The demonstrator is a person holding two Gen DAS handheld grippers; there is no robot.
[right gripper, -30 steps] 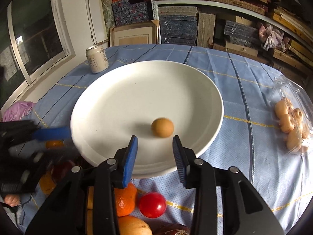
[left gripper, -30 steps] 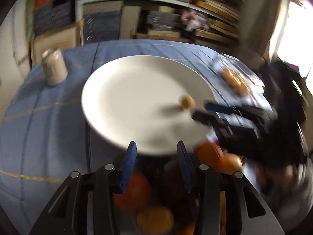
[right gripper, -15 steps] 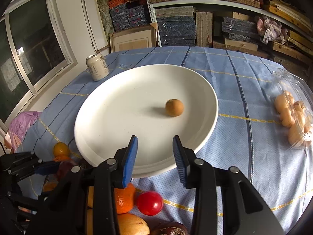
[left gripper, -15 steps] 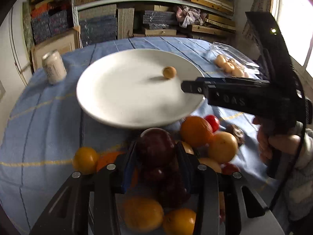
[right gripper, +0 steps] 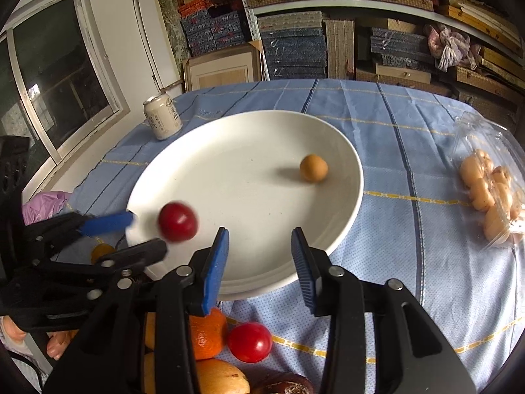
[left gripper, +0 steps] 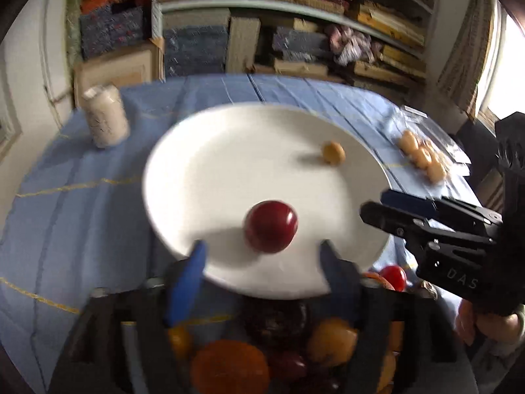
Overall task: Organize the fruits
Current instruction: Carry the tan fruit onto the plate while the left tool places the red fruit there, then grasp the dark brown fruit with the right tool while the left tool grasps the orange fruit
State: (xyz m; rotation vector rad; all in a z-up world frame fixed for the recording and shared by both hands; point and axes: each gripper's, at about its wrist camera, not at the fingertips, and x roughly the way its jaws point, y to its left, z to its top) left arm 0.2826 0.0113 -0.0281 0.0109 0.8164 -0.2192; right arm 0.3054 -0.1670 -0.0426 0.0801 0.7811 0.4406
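With its jaws spread wide, the left gripper (left gripper: 261,262) sits low-centre over the white plate (right gripper: 249,151), the blurred red fruit (left gripper: 271,226) probably just released there, while the right gripper (right gripper: 259,259) waits apart, empty.

Behind the round table (right gripper: 410,151), draped in a blue cloth (right gripper: 426,229) crossed with yellow and dark stripes, shelving (right gripper: 361,3) fills the back wall, crammed with flat stacked boxes in dark blue, red and woven tan. A pale framed panel (right gripper: 223,72) leans at the foot of the shelves. On the left a white wall carries a metal-framed window (right gripper: 55,88), its glass dark. Over in the left wrist view, bright daylight floods in from a window (left gripper: 505,65) on the right, beside a striped curtain (left gripper: 466,52).
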